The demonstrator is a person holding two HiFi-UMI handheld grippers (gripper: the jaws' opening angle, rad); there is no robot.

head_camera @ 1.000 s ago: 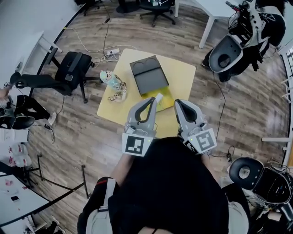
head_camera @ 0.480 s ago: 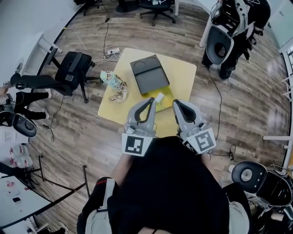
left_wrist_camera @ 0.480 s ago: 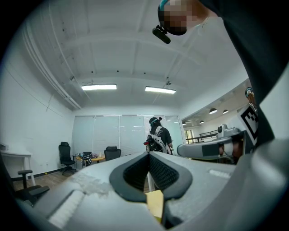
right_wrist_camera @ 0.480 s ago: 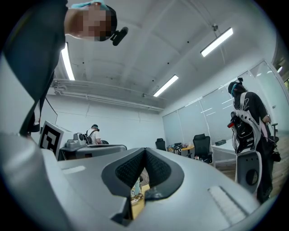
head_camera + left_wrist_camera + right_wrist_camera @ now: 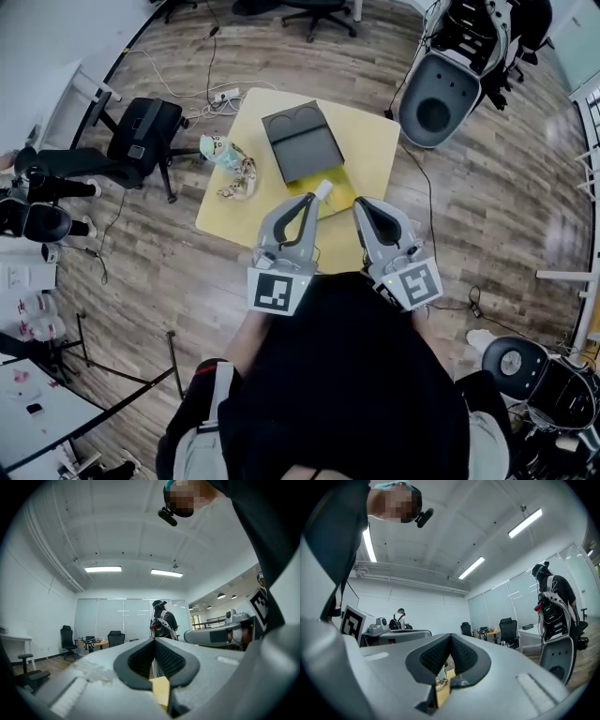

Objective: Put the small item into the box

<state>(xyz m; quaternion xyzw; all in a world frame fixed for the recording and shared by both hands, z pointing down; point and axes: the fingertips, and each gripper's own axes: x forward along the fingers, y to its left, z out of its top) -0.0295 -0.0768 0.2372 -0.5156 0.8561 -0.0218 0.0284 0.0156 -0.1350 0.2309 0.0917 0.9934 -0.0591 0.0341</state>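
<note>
A black box (image 5: 302, 141) with a closed lid sits on the yellow table (image 5: 370, 155). A small white item (image 5: 323, 190) lies just past the tip of my left gripper (image 5: 312, 199); I cannot tell whether they touch. In the left gripper view that gripper (image 5: 153, 639) is shut with nothing between its pads and points out level across the room. My right gripper (image 5: 360, 208) hangs over the table's near edge. The right gripper view shows it (image 5: 450, 634) shut and empty as well.
A teal and white object (image 5: 217, 150) and a beige one (image 5: 240, 181) lie at the table's left edge. A black office chair (image 5: 141, 141) stands to the left. A person with a white machine (image 5: 441, 98) is at the upper right. Cables run over the wood floor.
The head view has tilted, so the table sits slightly higher in the picture. The person with the white machine has moved left, closer to the table. Both grippers keep their pose.
</note>
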